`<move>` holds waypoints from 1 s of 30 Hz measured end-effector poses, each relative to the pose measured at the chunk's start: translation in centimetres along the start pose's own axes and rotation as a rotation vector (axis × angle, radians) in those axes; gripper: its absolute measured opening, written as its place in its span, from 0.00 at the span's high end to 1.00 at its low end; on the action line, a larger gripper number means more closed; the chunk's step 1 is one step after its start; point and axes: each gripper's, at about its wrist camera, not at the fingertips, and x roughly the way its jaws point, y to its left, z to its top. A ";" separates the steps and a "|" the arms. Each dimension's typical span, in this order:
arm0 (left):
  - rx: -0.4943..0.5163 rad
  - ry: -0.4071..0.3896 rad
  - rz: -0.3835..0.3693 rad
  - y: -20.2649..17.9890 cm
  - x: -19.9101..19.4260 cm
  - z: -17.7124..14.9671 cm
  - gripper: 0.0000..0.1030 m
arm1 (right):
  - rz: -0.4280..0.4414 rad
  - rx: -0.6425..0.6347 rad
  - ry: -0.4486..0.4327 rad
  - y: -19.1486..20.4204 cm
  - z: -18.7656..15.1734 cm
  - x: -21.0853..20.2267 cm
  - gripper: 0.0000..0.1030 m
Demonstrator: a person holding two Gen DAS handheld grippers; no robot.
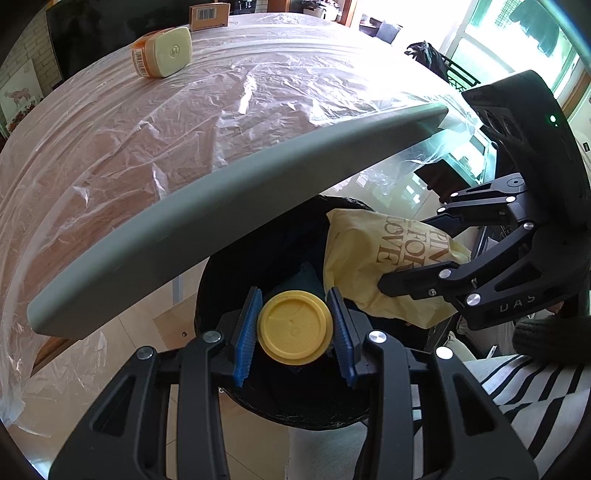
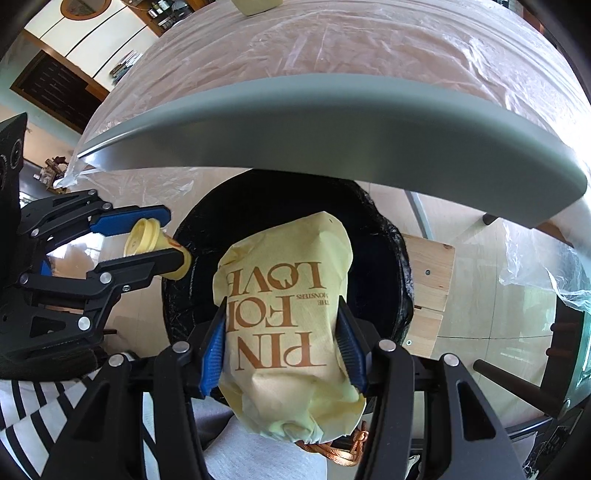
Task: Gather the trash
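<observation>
My left gripper (image 1: 295, 328) is shut on a yellow lidded cup (image 1: 294, 328) and holds it over the black-lined trash bin (image 1: 236, 280) beside the table. In the right wrist view the cup (image 2: 155, 243) sits between the left gripper's fingers (image 2: 173, 236) at the bin's left rim. My right gripper (image 2: 282, 343) is shut on a yellow paper bag (image 2: 284, 325) with brown lettering, held above the bin (image 2: 391, 258). In the left wrist view the bag (image 1: 373, 266) hangs in the right gripper (image 1: 402, 251) over the bin's right side.
The grey-edged table (image 1: 221, 221) covered in clear plastic sheet overhangs the bin. A cream and orange box (image 1: 162, 51) and a cardboard box (image 1: 209, 15) stand at its far side. A wooden stool (image 2: 430, 280) is right of the bin. My striped sleeve (image 1: 535, 387) is near.
</observation>
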 end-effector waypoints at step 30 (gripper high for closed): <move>-0.140 -0.264 0.182 6.9 -6.6 10.7 0.02 | -0.279 0.050 -0.522 -2.9 15.8 -13.6 0.04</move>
